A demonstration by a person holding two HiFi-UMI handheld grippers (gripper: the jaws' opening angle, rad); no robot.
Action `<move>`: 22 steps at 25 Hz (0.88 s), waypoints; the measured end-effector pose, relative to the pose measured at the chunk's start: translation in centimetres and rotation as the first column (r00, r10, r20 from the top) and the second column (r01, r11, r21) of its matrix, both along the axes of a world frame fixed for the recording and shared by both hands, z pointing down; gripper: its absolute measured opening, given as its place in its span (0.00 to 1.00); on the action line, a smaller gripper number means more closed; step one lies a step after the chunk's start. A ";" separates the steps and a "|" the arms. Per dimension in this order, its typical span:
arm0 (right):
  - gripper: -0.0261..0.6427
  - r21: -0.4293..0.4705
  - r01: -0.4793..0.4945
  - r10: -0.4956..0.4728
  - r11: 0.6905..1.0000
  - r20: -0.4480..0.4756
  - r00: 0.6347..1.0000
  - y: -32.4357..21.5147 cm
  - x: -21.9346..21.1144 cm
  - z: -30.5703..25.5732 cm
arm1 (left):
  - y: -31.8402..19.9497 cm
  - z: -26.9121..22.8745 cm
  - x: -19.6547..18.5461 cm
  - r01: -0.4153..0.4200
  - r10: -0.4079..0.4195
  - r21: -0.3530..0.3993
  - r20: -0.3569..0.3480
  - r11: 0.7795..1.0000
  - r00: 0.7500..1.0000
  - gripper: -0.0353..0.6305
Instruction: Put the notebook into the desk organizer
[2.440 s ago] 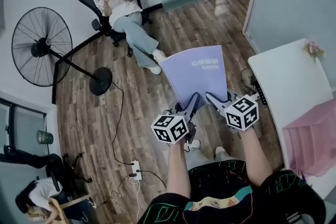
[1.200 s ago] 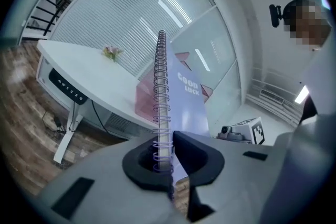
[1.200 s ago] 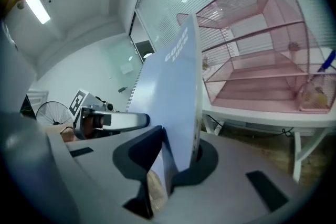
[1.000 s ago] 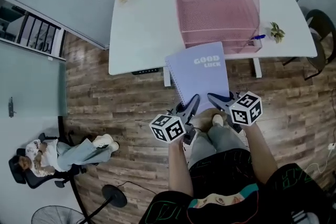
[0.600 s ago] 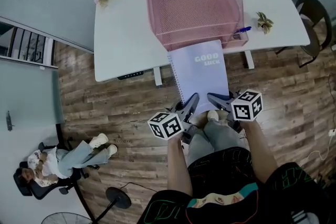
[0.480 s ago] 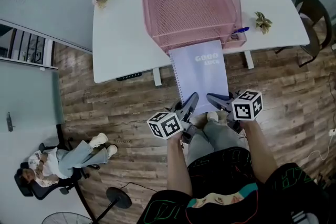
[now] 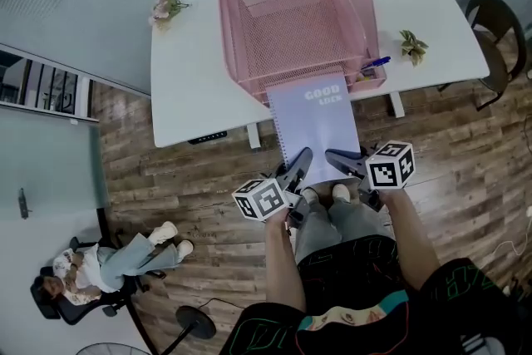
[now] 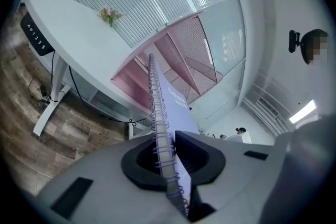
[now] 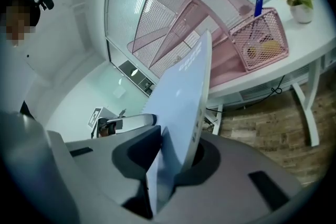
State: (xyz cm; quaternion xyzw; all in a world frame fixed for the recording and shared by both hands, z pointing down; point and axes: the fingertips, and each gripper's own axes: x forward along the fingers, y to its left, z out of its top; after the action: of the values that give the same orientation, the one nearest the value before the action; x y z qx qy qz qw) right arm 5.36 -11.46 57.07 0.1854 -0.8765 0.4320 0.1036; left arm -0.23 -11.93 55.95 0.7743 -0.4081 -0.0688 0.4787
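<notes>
The lilac spiral notebook [image 7: 316, 125] is held out flat in front of me, its far edge at the front lip of the pink mesh desk organizer [image 7: 291, 21] on the white table [image 7: 187, 87]. My left gripper [image 7: 301, 164] is shut on the near left corner, on the spiral binding [image 8: 159, 113]; its jaws have just been opening a little, with the wire coil still between the pads. My right gripper [image 7: 337, 158] is shut on the near right corner of the notebook [image 9: 186, 94]. The organizer's [image 9: 173, 18] slanted trays show beyond the notebook in both gripper views.
A blue pen [image 7: 376, 62] stands in a small pink basket [image 9: 260, 39] at the organizer's right. A potted plant [image 7: 413, 44] and a flower sprig [image 7: 165, 6] sit on the table. A black chair [image 7: 499, 21] stands right; a seated person [image 7: 91, 274] is far left.
The table and organizer have come nearer and shifted left in the head view. The notebook's far edge, short of the organizer a second ago, now meets its front lip.
</notes>
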 end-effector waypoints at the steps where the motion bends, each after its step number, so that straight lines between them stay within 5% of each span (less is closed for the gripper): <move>1: 0.15 0.001 -0.008 0.008 1.000 0.006 1.000 -0.3 -0.1 -0.1 | -0.4 -0.1 -0.1 -0.002 0.002 0.001 -0.001 1.000 1.000 0.13; 7: 0.16 0.039 -0.056 0.056 0.998 0.017 0.998 -2.1 -0.6 -0.6 | -2.3 -0.3 -0.5 -0.021 0.020 -0.015 -0.060 1.000 0.998 0.13; 11: 0.43 0.105 -0.024 0.019 0.994 0.047 0.999 -2.7 -1.4 -1.6 | -3.7 -0.2 -0.8 -0.011 0.007 -0.038 -0.100 0.999 0.995 0.12; 19: 0.45 0.127 -0.023 0.025 0.992 -0.008 1.000 -4.3 -1.6 -2.2 | -5.9 -0.7 -0.9 -0.056 0.050 -0.042 -0.123 0.998 0.991 0.12; 22: 0.48 0.150 0.019 -0.004 0.988 -0.100 0.995 -4.6 -1.4 -2.2 | -6.7 -1.0 -0.7 -0.067 0.061 -0.042 -0.134 0.997 0.989 0.13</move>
State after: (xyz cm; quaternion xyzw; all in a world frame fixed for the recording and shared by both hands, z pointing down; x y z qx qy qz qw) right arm 3.99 -16.10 54.85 0.2090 -0.9015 0.3540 0.1352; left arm -0.95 -18.67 54.94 0.7694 -0.3520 -0.0951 0.5245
